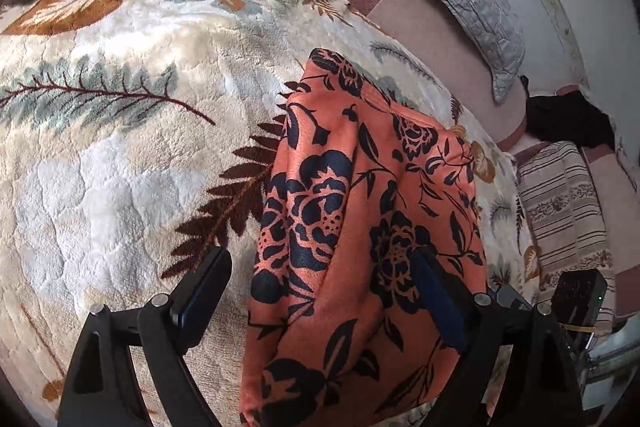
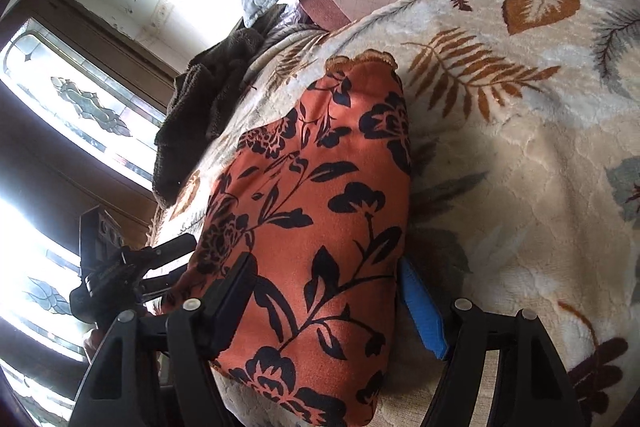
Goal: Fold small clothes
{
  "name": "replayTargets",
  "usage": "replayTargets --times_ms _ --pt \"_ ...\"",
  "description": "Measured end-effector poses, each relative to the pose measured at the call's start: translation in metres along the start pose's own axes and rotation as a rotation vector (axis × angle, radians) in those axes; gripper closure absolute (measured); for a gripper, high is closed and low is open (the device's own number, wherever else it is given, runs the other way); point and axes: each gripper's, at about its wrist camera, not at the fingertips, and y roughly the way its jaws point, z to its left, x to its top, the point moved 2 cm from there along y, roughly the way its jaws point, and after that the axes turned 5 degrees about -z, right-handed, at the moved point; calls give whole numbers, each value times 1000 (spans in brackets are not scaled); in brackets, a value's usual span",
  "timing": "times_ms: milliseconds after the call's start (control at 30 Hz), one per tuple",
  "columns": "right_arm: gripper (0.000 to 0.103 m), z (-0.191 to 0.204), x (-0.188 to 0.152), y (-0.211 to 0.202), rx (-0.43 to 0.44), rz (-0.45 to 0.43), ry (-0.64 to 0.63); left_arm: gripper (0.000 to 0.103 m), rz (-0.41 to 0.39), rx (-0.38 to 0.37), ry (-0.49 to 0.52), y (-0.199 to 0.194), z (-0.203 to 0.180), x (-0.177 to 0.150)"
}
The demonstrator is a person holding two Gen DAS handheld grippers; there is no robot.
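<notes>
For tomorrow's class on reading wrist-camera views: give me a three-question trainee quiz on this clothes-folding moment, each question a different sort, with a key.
1. True or false: the orange floral garment lies on a leaf-patterned fleece blanket.
2. Multiple choice: the left gripper is A) open, astride the garment's edge; B) shut on the garment; C) out of view.
3. Fill in: the dark brown towel lies near the blanket's ____ edge, seen from the right gripper.

Key: 1 true; 2 A; 3 far.
</notes>
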Motion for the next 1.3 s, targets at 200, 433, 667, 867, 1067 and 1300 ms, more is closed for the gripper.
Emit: replayTargets --times_ms 200,433,667,867,1067,1300 --pt "28 -15 4 6 28 15 104 11 110 -47 -18 18 0 -6" --pt "27 -33 0 35 115 89 271 12 143 -223 -85 32 -8 -7" --pt "26 -27 -1 44 116 64 278 25 107 -243 -57 38 -22 -6" --pt "27 -12 -7 50 95 54 216 22 124 -236 -34 50 -26 -7" --pt "46 -6 -10 46 74 40 202 36 69 -213 10 45 -29 -10" --pt "55 5 -7 37 59 30 136 63 10 -174 61 37 -33 -12"
